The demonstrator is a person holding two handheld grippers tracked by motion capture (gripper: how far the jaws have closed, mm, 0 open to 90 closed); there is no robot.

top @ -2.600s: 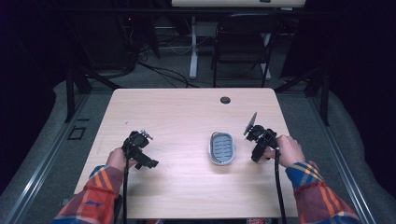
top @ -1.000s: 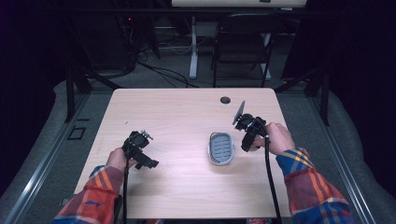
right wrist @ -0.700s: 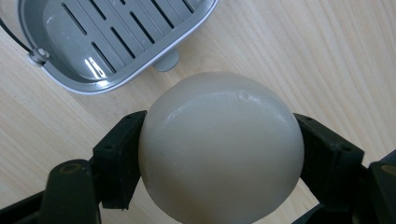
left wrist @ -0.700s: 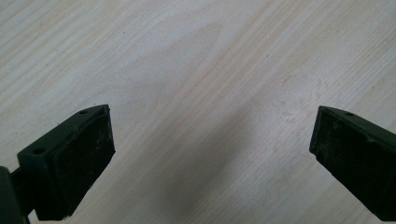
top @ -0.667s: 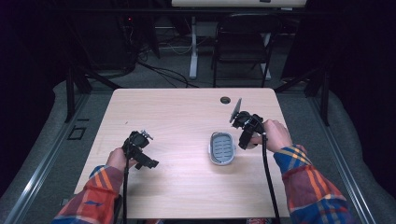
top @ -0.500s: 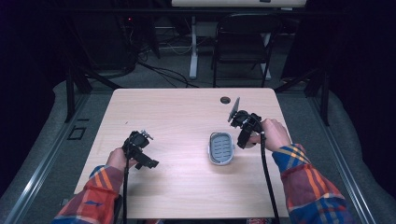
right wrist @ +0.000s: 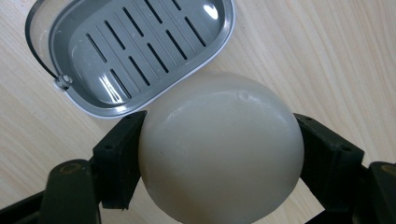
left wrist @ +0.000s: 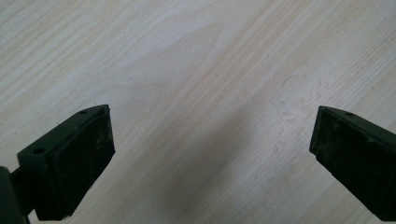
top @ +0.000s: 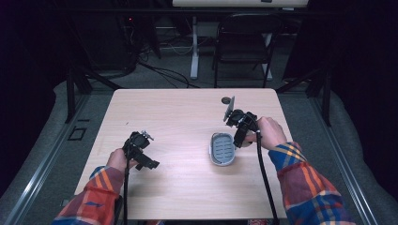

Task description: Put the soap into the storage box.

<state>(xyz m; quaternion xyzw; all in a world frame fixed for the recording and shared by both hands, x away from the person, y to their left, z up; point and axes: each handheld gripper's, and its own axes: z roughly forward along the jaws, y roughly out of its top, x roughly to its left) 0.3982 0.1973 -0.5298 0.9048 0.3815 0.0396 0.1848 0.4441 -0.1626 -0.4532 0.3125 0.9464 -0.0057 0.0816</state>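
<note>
No readable writing shows: the right gripper (right wrist: 219, 172) clamps a cream soap bar (right wrist: 219, 149) beside the grey soap dish (right wrist: 135, 51), the left gripper (left wrist: 210, 154) gapes wide over bare table (left wrist: 196, 70)

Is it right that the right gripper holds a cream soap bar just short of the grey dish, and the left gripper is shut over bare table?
Not quite. The left gripper is open: in the left gripper view its jaws stand wide apart over bare table. The rest holds: in the right gripper view the right gripper clamps the cream soap bar just short of the grey dish.
</note>
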